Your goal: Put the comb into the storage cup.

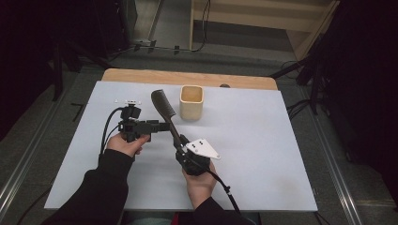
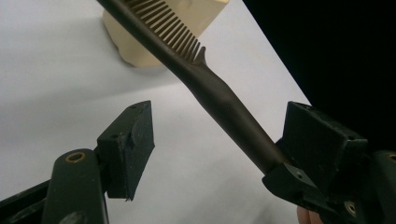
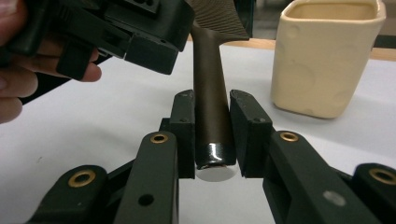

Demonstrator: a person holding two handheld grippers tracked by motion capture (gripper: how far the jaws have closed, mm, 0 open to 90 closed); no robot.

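Right hand-held gripper [image 1: 180, 143] is clamping the handle end of a dark comb [image 1: 165, 111], jaws closed tight on both sides of the shaft, as the right gripper view [image 3: 214, 135] is showing plainly; the comb's [image 3: 211, 98] butt end is sitting just proud of the pads [image 3: 183, 126] on the near side. Comb is angling up and away from that grip, lifted off the worktop [image 1: 263, 140], toothed head pointing toward the far left and lying just beside a cream square cup [image 1: 191, 101], apart from it. Left hand-held gripper [image 1: 162, 125] is coming in level from the left, jaws standing wide open on either side of the comb's [image 2: 219, 93] handle; in the left gripper view [image 2: 219, 140] the shaft is running diagonally between them, lying close against the right-hand jaw near its base, well clear of the left-hand pad [image 2: 137, 140], with no squeeze on it. The cup [image 2: 154, 42] is showing behind the teeth in that view, and in the right gripper view it [image 3: 327, 60] is standing upright to the right of the comb, on the white sheet covering the worktop. A hand [image 1: 126, 144] is holding the left tool from below; the other hand [image 1: 199, 185] is gripping the right one, cable trailing back.
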